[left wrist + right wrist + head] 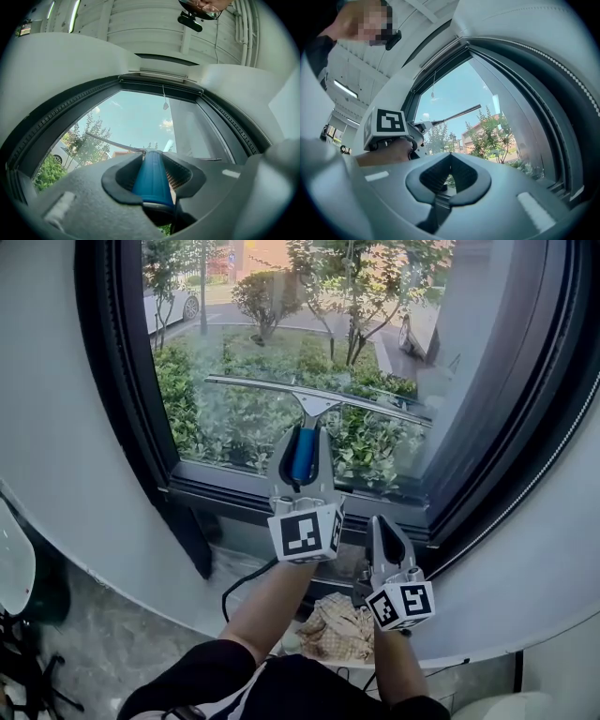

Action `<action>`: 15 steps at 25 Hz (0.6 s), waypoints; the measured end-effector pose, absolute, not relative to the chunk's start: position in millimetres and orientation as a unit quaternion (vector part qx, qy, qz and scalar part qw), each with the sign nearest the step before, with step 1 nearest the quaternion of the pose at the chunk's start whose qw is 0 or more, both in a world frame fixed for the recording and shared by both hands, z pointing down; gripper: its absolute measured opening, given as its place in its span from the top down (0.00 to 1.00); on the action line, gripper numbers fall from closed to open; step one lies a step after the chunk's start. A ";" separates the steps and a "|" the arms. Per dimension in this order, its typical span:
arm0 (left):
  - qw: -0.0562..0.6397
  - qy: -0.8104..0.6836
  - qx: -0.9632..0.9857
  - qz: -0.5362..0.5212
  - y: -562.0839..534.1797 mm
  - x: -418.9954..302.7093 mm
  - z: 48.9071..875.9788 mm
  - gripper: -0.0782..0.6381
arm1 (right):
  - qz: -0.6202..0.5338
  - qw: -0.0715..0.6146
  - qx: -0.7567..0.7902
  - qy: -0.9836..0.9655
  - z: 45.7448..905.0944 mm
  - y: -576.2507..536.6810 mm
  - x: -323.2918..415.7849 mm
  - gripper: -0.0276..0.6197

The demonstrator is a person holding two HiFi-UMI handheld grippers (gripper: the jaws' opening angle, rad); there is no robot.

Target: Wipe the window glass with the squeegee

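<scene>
My left gripper (302, 442) is shut on the blue handle (303, 454) of the squeegee, whose long metal blade (319, 397) lies across the lower window glass (281, 334), tilted down to the right. In the left gripper view the blue handle (152, 178) fills the gap between the jaws and the blade (112, 142) shows beyond. My right gripper (386, 532) hangs lower right, below the sill, shut with nothing between its jaws. The right gripper (449, 174) view shows the left gripper (393, 131) and the blade (457, 114) against the glass.
A dark window frame (122, 381) borders the glass, with a sill (244, 498) along its bottom. A crumpled cloth (337, 629) lies below near my right gripper. A black cable (234, 587) runs under the sill. White wall (47, 427) curves at the left.
</scene>
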State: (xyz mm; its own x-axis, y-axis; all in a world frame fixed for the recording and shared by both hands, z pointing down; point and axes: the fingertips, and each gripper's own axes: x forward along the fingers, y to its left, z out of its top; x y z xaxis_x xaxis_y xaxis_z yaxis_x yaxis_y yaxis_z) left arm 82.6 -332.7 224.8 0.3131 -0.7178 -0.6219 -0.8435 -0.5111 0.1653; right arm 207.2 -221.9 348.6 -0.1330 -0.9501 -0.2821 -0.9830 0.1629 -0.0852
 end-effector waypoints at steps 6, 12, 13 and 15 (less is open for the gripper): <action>0.093 0.486 -0.806 0.323 -332.1 81.1 233.4 0.70 | 0.054 0.133 -0.644 0.752 354.5 -223.7 205.2 0.95; 0.081 0.491 -0.805 0.323 -332.1 81.1 248.8 0.70 | 0.045 0.123 -0.643 0.755 363.0 -223.0 204.4 0.95; 0.080 0.493 -0.804 0.322 -332.2 81.0 251.4 0.70 | 0.044 0.122 -0.643 0.755 364.5 -222.7 204.8 0.95; 0.076 0.495 -0.804 0.320 -331.7 80.6 254.3 0.70 | 0.042 0.119 -0.645 0.754 366.6 -221.9 206.7 0.95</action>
State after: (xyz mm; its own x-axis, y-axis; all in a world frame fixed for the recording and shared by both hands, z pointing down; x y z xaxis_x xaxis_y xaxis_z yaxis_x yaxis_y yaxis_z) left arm 80.6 -331.7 254.3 0.3055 -0.7477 -0.5896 -0.8451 -0.4982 0.1939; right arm 206.7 -221.9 366.6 -0.1405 -0.9621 -0.2336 -0.9820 0.1655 -0.0909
